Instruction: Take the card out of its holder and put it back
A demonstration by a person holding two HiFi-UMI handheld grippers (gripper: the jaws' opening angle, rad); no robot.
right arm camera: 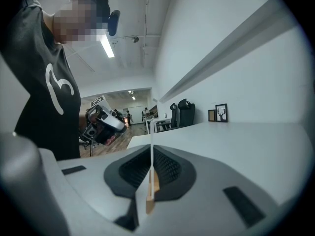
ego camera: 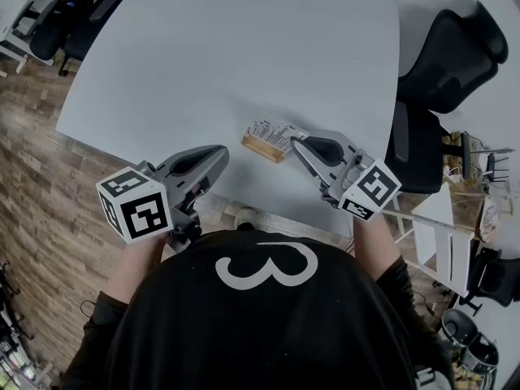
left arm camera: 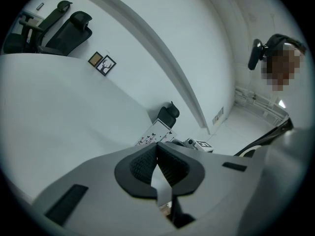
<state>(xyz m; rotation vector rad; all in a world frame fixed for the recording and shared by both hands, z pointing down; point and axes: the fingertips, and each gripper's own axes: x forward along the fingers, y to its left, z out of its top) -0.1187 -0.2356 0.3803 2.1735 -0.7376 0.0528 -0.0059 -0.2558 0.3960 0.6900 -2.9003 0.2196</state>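
**Card (ego camera: 275, 130): thin, light, probably slick**

The card stands in its wooden holder (ego camera: 262, 147) by the surface's (ego camera: 227, 55) near edge. The right tongs (ego camera: 296, 143) are pinched on its right edge. The left tongs (ego camera: 224, 149) are closed and empty. It likely bends easily, so grip it lightly and pull straight.

- A large white numeral 3 (ego camera: 266, 265) is shown on the back of the person's black shirt (ego camera: 268, 340); it is seen again on the shirt in the right gripper view.
- Small dark marks are printed in rows on the card (ego camera: 275, 131), but they cannot be read.
- Black-and-white square code patterns, without letters, are borne by the cube (ego camera: 134, 204) of the left gripper (ego camera: 221, 151) and the cube (ego camera: 370, 189) of the right gripper (ego camera: 296, 145).
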